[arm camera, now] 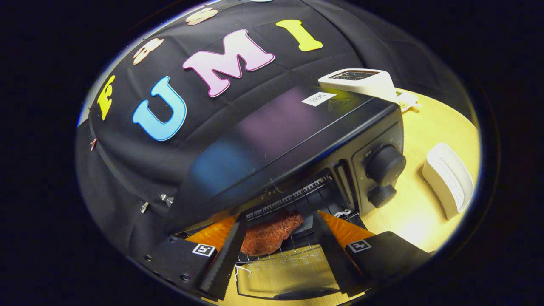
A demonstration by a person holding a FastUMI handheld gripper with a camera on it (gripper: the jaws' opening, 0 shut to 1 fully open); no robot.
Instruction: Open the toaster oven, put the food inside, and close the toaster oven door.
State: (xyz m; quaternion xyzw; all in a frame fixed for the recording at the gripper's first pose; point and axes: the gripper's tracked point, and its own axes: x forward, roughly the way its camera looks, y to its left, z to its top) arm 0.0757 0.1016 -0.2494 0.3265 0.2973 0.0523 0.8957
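Gripper view, left to right: left black finger (225, 259) with serrated inner edge and orange backing, then a reddish-brown slab of meat-like food (270, 236), then the right black finger (333, 250). Gripper (278, 250) is released, fingers spread wide with a clear gap on both sides of the food; neither finger touches it. Food lies between the fingertips and just ahead of them, resting on the wire rack (293, 199) at the mouth of the black glossy toaster oven (297, 131). Oven door (280, 272) is dropped open, lying flat under the fingers, its glass showing the light wood tabletop (425, 204); a dark handle runs along its near edge. Right of the opening, the oven's control panel carries two round black knobs (384, 165), big one above a smaller one. Beyond the oven's right end, a white slot toaster (361, 80). Further right on the table, well apart from the oven, a white rounded device (448, 180).
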